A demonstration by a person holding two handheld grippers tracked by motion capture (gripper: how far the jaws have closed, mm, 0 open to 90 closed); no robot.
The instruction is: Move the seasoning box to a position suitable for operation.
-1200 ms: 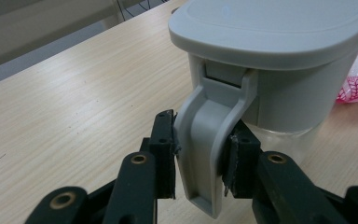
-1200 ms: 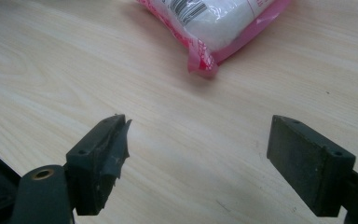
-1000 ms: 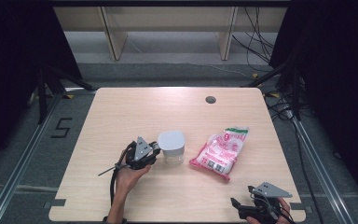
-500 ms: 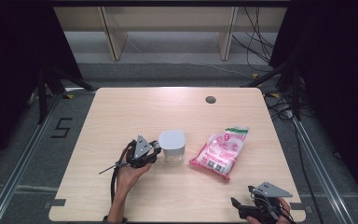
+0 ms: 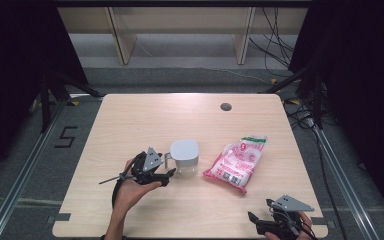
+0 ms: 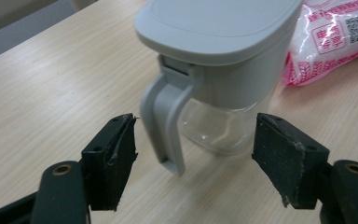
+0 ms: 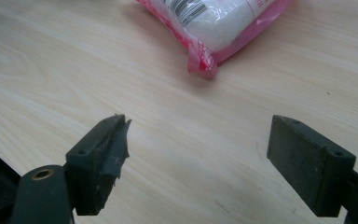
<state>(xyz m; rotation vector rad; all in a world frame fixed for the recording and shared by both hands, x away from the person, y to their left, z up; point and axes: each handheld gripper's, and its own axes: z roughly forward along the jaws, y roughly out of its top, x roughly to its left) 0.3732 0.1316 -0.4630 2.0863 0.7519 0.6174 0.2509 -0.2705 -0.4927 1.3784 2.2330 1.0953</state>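
A clear plastic jug (image 5: pixel 184 159) with a grey squarish lid and grey loop handle stands mid-bench (image 5: pixel 130 120), just left of a pink-and-white bag (image 5: pixel 236 161) bearing a QR code. The left gripper (image 6: pixel 193 154) has just been opening, released around the handle; the right gripper (image 7: pixel 198 158) gapes empty at lower right

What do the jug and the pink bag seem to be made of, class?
Jug: matte grey lid and handle, probably plastic; its clear lower body shows the table through it, glass or clear plastic. Pink bag: glossy printed film, likely plastic, with crinkled sealed edges.
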